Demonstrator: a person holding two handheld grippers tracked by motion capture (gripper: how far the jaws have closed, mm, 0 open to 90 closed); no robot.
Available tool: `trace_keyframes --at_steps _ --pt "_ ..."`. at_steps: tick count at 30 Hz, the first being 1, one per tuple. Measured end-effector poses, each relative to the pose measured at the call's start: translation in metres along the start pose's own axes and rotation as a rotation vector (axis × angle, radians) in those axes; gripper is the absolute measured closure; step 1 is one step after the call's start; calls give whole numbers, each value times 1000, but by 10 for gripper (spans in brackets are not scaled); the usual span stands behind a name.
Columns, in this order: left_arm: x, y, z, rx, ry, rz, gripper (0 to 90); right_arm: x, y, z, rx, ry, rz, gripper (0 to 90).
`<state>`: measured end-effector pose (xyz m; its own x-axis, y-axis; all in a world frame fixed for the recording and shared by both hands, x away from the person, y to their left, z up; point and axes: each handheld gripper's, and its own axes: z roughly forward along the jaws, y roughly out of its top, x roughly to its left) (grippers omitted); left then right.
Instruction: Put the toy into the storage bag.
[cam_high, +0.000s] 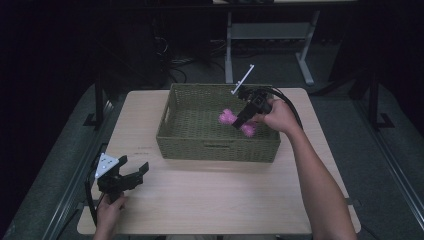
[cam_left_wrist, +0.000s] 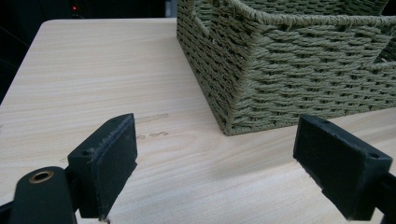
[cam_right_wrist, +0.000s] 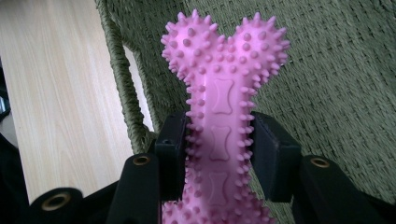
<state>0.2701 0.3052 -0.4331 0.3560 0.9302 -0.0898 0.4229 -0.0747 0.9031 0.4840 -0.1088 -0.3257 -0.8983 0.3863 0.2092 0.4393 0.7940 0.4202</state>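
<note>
Clamping the pink spiky bone toy (cam_right_wrist: 219, 116) over the woven basket (cam_high: 215, 149), right hand-held gripper (cam_high: 245, 120) grips tight, left hand-held gripper (cam_high: 131, 173) sits released on the bench (cam_high: 225, 195).

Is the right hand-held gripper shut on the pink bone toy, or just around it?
Shut on it. The right hand-held gripper presses both pads against the shaft of the pink bone toy, over the woven basket.

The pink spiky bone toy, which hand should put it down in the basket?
The right. Its gripper is already shut on the pink bone toy over the woven basket. The left gripper is open, holding nothing, above the table outside the basket.
</note>
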Motion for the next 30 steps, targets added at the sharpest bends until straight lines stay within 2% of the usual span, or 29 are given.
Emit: trace_keyframes --at_steps 21,30 --pt "-1 0 0 2 -5 8 130 -8 -8 22 -2 4 38 576" --pt "-1 0 0 3 -4 5 130 -13 -16 29 19 6 58 577"
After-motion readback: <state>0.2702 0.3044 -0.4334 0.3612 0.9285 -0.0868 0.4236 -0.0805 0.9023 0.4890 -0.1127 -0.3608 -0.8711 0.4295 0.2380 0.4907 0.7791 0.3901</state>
